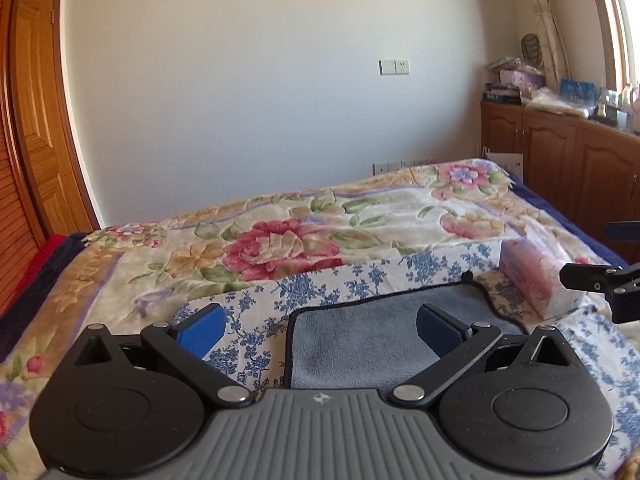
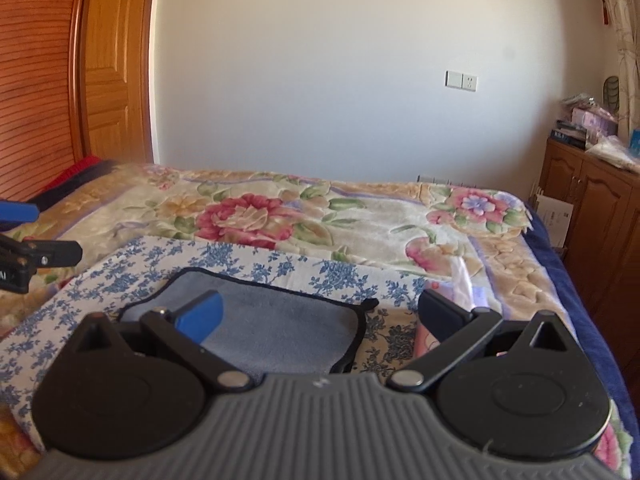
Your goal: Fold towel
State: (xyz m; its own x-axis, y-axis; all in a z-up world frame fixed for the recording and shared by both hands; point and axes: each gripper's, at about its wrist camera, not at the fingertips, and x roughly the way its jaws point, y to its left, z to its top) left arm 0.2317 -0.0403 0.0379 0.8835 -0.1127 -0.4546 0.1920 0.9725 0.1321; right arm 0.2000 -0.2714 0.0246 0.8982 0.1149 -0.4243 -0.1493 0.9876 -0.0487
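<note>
Left wrist view: the grey, dark-edged terry towel (image 1: pixel 360 344) lies flat on the blue-flowered white cloth (image 1: pixel 340 276). The left gripper (image 1: pixel 320 328) and right gripper (image 2: pixel 320 320) hover above it, jaws spread, empty. The towel looks soft, light and limp; its corners seem the best hold.

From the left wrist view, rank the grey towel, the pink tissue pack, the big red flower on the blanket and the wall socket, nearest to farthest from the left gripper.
1. Grey towel, under the open left gripper.
2. Pink tissue pack, ahead right.
3. Red flower, mid-bed, ahead.
4. Wall socket, on the far wall.
</note>
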